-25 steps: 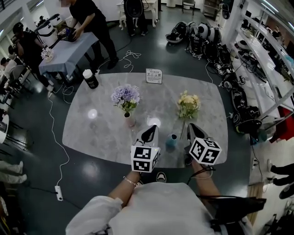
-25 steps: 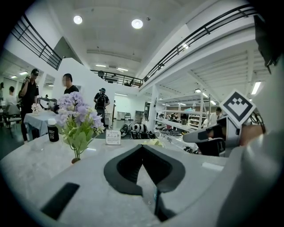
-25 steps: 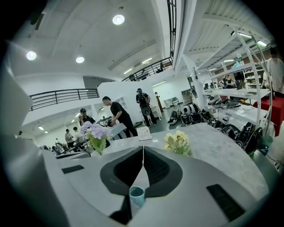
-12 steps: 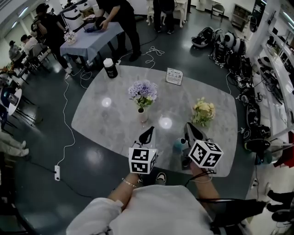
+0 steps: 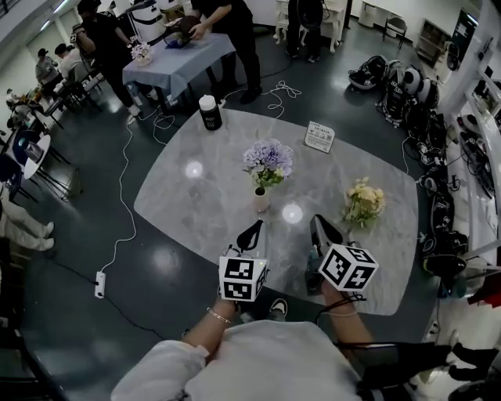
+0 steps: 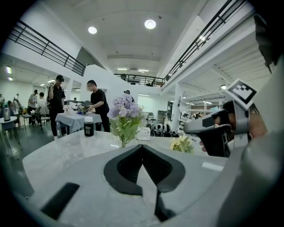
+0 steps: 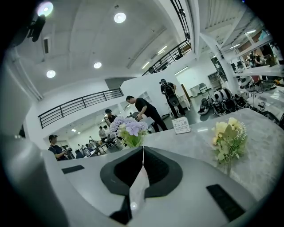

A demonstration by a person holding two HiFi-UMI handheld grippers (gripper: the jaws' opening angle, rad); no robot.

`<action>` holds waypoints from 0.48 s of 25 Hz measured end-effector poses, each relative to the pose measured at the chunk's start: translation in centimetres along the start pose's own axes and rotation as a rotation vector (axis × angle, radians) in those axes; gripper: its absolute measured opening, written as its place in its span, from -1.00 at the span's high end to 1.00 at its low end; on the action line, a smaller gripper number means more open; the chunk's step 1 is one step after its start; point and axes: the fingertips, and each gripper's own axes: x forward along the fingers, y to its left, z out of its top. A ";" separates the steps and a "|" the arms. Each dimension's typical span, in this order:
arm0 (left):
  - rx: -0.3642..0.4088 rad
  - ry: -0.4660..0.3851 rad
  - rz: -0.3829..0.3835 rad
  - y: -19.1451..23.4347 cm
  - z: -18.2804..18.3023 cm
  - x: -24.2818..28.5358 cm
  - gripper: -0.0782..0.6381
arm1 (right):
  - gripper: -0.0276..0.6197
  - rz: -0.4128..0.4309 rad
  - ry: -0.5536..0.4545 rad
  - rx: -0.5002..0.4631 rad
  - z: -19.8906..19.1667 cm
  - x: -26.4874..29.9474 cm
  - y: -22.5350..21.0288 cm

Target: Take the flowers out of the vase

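Both my grippers hang over the near edge of the marble tabletop [image 5: 180, 211], side by side and apart, their noses pointing across it. The left gripper [image 5: 253, 229] has its jaws pressed together, and its own view shows the two dark pads meeting in a thin seam with nothing caught in it. The right gripper [image 5: 319, 227] reads the same in its own view: closed tip to tip and holding nothing.

The purple flowers [image 5: 268, 159] stand upright in a small pale vase [image 5: 261, 203] at about the middle of the tabletop. They are beyond the left gripper and well apart from both sets of jaws. From the left gripper view I see the blooms and leaves rising above the gripper's body, but the vase itself is hidden behind it.

The yellow flowers [image 5: 365, 202] sit towards the right edge of the tabletop, beyond the right gripper. The foot of their stems is hidden behind that gripper, so I cannot tell what they stand in.

A black canister [image 5: 208, 113] with a white lid stands near the far left corner. A white card sign [image 5: 319, 136] is propped at the far edge. Past the tabletop there is a cloth-covered table [image 5: 182, 56], and a person in black [image 5: 232, 23] leans over it.
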 end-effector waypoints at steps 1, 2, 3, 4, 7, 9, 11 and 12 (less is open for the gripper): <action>0.002 0.001 -0.004 0.6 0.0 0.1 0.76 | 0.89 -0.007 -0.004 0.003 0.0 0.5 0.3; 0.004 0.003 -0.011 1.1 0.1 0.2 0.76 | 0.89 -0.014 -0.008 0.006 0.0 0.9 0.5; 0.005 0.005 -0.018 1.6 0.1 0.3 0.76 | 0.89 -0.021 -0.011 0.008 0.0 1.3 0.9; 0.005 0.007 -0.026 2.2 0.2 0.4 0.76 | 0.89 -0.027 -0.013 0.009 0.0 1.7 1.3; 0.003 0.011 -0.048 4.1 0.3 0.8 0.76 | 0.89 -0.047 -0.013 0.009 -0.4 2.9 2.6; 0.005 0.013 -0.063 5.4 0.5 0.8 0.76 | 0.89 -0.061 -0.014 0.012 -0.8 3.5 3.5; 0.008 0.015 -0.077 6.4 0.7 0.9 0.76 | 0.89 -0.078 -0.014 0.015 -1.1 4.1 4.1; 0.008 0.015 -0.085 6.8 0.8 1.1 0.76 | 0.89 -0.087 -0.016 0.017 -1.2 4.3 4.2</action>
